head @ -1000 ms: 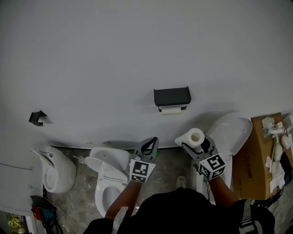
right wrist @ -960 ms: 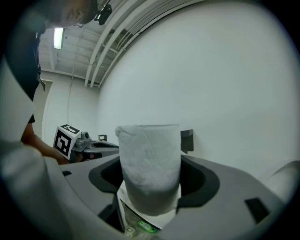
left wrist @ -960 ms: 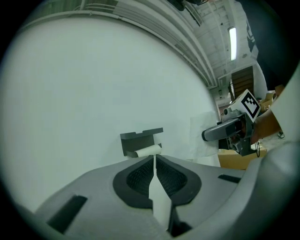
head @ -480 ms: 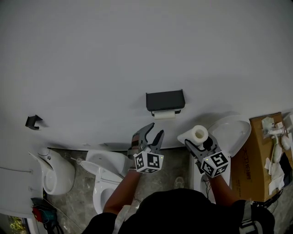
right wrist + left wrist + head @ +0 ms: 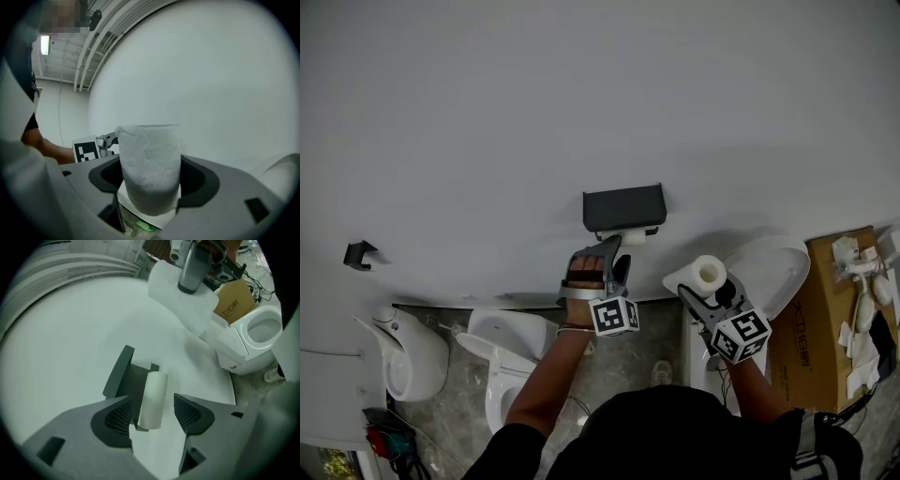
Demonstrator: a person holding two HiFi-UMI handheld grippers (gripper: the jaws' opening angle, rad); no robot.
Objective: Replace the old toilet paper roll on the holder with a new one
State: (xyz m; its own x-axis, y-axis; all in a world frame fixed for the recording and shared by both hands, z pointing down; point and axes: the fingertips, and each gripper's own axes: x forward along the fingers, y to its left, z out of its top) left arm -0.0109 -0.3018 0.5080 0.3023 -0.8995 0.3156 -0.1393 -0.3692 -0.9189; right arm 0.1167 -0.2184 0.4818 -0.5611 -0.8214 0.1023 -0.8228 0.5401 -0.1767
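Left tool (image 5: 152, 402) opening, holder's (image 5: 123, 376) roll (image 5: 153, 392) between

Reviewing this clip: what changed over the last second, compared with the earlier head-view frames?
The left tongs advanced from low in the head view up to the black wall-mounted holder, rolled over, and are opening. The thin old white roll now stands between them, not gripped. Nothing was taken or let go. Unchanged: the right tongs stay shut on the full white toilet paper roll.
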